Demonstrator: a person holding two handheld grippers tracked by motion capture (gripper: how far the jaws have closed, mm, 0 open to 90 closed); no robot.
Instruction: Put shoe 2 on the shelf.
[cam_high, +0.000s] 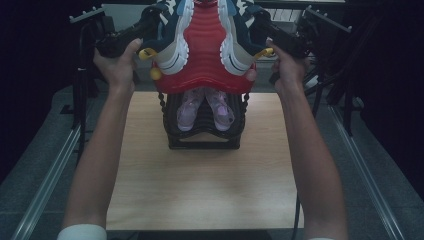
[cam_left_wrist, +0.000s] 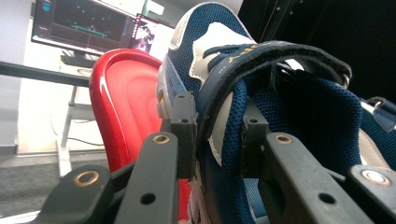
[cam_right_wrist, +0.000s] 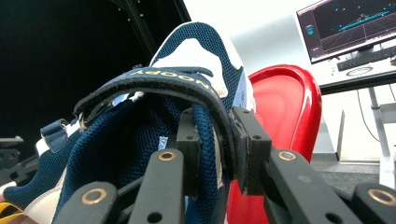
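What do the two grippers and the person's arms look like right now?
Both grippers, left and right, have matte black fingers with brass-ringed screw holes. In the high view their bodies are black with yellow tabs. The forearms are bare, with white sleeves.

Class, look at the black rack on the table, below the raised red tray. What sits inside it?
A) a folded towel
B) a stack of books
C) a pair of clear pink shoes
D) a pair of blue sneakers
C: in the high view, a pair of clear pink shoes sits in the black rack, under the red tray.
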